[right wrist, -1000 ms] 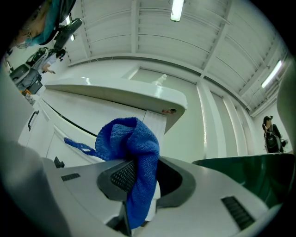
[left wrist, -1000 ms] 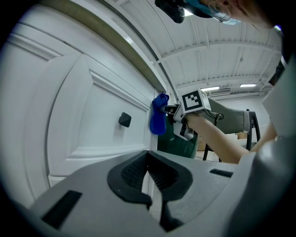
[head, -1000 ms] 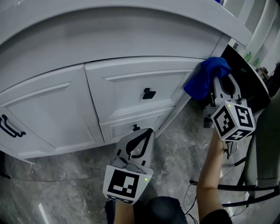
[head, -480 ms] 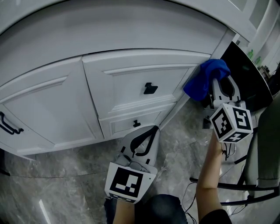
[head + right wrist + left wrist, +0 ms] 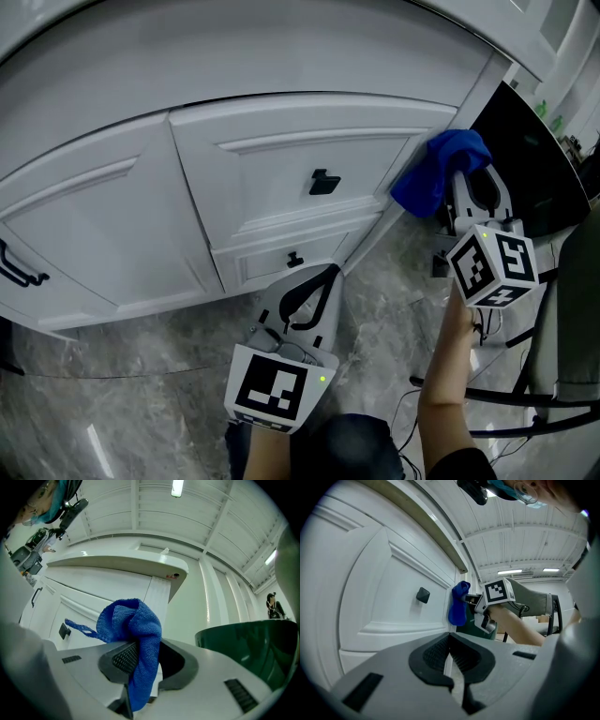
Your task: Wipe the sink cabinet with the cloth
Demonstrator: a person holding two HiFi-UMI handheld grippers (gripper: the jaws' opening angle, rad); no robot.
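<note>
At far left, black handle (image 5: 19, 267) on white cabinet (image 5: 112, 216) door. Centre: two drawers, each with a black knob (image 5: 323, 181). Below them, over grey floor (image 5: 141, 375): left gripper (image 5: 319, 279), fingers (image 5: 433, 654) closed, empty, apart from cabinet. Right: blue cloth (image 5: 436, 173), bunched against cabinet's right corner post, clamped between right gripper (image 5: 469, 187) fingers.

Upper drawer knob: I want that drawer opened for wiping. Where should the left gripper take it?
Probably pinch the small black knob across opposite sides, fingers coming straight at the drawer front: it juts from that flat face. The left gripper is shut, so open it first.
</note>
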